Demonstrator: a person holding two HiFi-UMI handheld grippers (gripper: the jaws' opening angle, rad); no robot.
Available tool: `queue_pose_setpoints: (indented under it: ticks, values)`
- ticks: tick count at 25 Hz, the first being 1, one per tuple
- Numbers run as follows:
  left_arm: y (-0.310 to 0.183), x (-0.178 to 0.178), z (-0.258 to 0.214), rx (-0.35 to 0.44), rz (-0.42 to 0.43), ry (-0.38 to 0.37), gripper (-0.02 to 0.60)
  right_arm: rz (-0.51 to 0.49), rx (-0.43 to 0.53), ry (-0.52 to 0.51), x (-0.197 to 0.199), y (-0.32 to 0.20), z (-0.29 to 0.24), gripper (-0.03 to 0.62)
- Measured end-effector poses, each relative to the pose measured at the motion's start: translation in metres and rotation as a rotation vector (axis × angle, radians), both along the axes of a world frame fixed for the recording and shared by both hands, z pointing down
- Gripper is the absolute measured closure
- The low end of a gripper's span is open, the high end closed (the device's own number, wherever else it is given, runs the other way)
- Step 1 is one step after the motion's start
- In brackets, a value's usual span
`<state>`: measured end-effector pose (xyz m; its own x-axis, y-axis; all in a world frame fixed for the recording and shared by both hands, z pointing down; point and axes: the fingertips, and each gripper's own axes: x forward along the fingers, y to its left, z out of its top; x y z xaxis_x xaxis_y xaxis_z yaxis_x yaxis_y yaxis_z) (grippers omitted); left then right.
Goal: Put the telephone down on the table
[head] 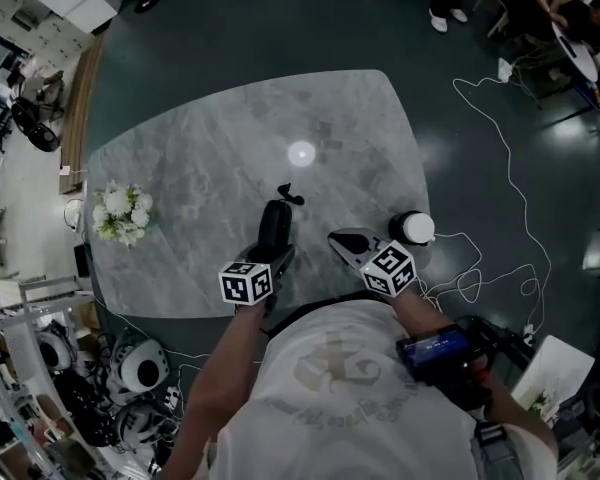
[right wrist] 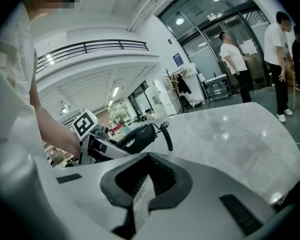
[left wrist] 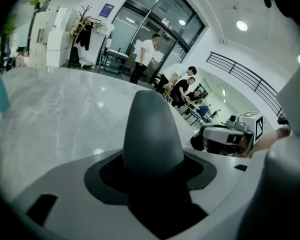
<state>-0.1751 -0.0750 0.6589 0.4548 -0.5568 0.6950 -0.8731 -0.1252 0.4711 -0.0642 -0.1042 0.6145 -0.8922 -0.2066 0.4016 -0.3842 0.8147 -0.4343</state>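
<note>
The telephone is a black handset (head: 275,223) with a short curled cord end (head: 290,194), lying lengthwise over the near part of the grey marble table (head: 230,138). My left gripper (head: 277,255) is shut on its near end. In the left gripper view the dark handset (left wrist: 151,134) fills the space between the jaws. The right gripper view shows the handset (right wrist: 137,136) low over the table; whether it touches I cannot tell. My right gripper (head: 348,242) hovers to the handset's right, shut and empty, its pads (right wrist: 160,176) nearly together.
A bunch of white flowers (head: 120,214) lies at the table's left edge. A white round object on a black base (head: 416,228) stands at the right edge, near my right gripper. White cables (head: 500,198) trail over the floor. People stand beyond the table's far side.
</note>
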Motion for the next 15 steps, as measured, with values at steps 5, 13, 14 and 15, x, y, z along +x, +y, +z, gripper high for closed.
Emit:
queue_pose_setpoints:
  ticks: [5, 13, 14, 15]
  values:
    - [-0.026, 0.007, 0.000, 0.010, 0.027, -0.020, 0.304, -0.002, -0.017, -0.005, -0.001, -0.008, 0.005, 0.579]
    - [-0.078, 0.020, 0.000, 0.034, 0.055, -0.055, 0.304, 0.017, -0.044, -0.009, 0.006, -0.025, 0.011, 0.579]
    - [-0.084, 0.022, 0.002, 0.032, 0.058, -0.062, 0.304, 0.021, -0.047, -0.011, 0.007, -0.027, 0.012, 0.579]
    - [-0.090, 0.023, 0.004, 0.028, 0.061, -0.069, 0.304, 0.024, -0.051, -0.012, 0.007, -0.030, 0.013, 0.579]
